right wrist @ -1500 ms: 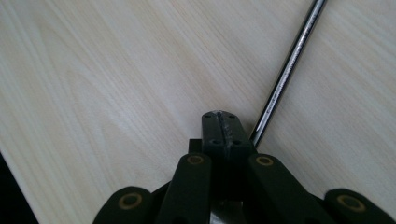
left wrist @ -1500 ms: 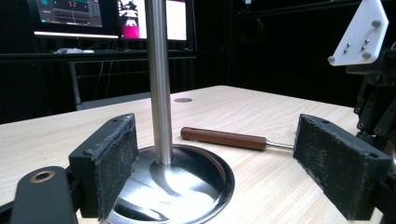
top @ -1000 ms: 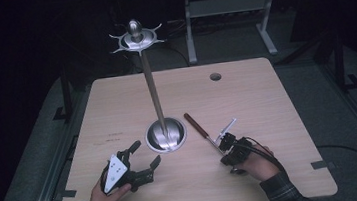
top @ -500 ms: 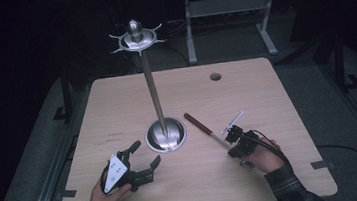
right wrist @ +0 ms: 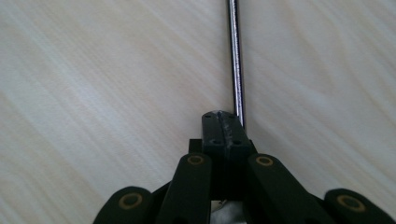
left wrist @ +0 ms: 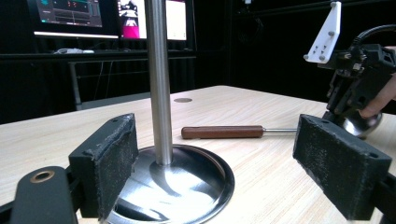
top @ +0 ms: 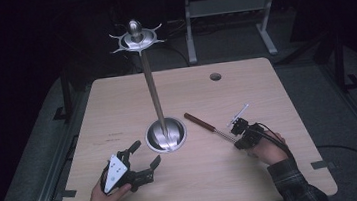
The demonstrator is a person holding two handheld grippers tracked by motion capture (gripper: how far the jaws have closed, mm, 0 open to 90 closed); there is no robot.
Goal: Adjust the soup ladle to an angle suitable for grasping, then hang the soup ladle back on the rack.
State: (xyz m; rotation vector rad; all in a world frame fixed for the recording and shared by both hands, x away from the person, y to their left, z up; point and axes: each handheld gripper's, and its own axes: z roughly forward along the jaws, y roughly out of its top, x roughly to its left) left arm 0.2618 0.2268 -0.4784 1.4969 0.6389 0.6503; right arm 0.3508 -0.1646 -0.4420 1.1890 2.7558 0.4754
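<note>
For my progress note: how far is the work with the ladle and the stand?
Done: nothing; the stand's hooks are bare. In hand: the shut right gripper sits at the ladle's metal shaft, the ladle lying on the table. Left: probably lifting and hanging it. The open left gripper rests near the stand's base.

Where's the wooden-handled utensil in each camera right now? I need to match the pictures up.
High view: wooden-handled utensil lies right of the stand's round base, its metal end under the right gripper.
Left gripper view: centre, lying beyond the base.
Right gripper view: its bare metal shaft runs up from the shut jaws.
Shared landmark: the wooden tabletop.
</note>
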